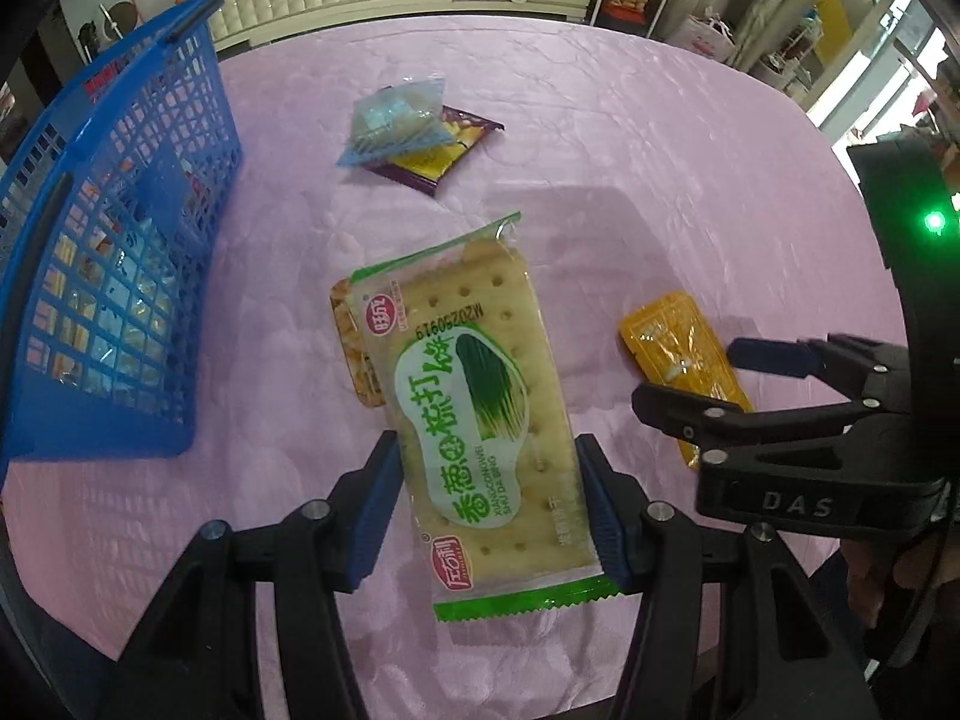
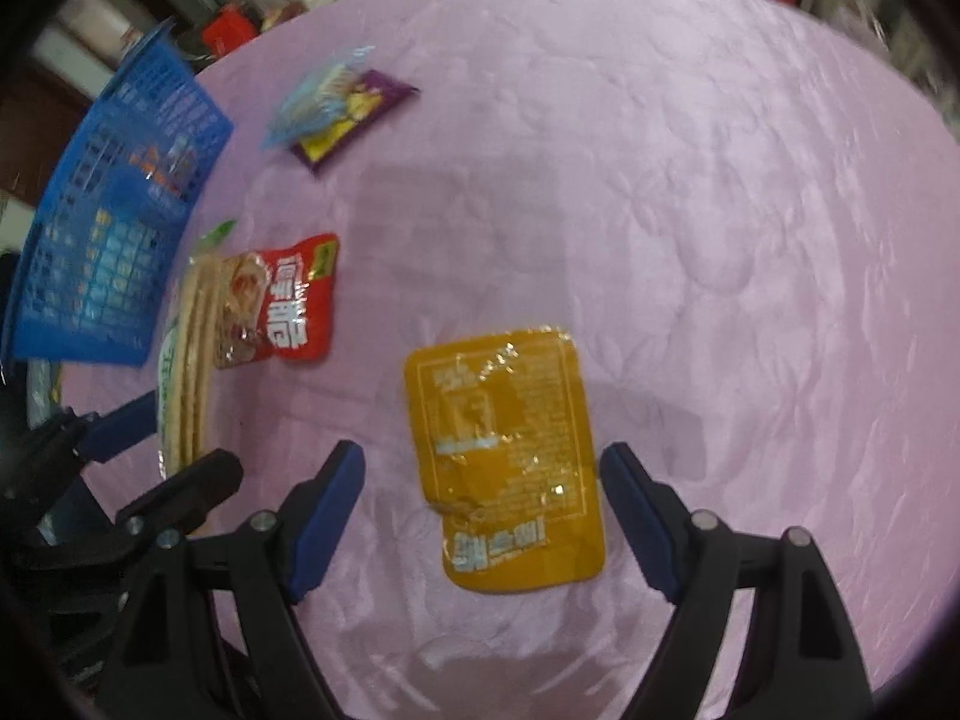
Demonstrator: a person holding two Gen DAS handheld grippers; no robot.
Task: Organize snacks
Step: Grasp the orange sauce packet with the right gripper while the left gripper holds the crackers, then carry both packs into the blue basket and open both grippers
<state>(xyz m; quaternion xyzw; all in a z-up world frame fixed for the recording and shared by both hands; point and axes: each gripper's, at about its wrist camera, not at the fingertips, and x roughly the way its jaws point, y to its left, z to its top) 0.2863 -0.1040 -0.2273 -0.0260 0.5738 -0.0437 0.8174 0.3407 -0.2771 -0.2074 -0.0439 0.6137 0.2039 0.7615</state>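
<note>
Blue basket (image 1: 108, 252) sat at the left on the pink tablecloth (image 1: 630, 138), snacks inside. Right of the basket, the left gripper (image 1: 489, 510) was clamped on a green cracker pack (image 1: 480, 396), pads touching both long edges. Beyond it, a clear blue packet (image 1: 393, 120) lay on a purple packet (image 1: 441, 147). Red packet (image 2: 288, 300) lay beside the crackers. Farthest from the basket, the right gripper (image 2: 480, 516) hung released, jaws wide, astride the orange sachet (image 2: 510, 456), not touching.
</note>
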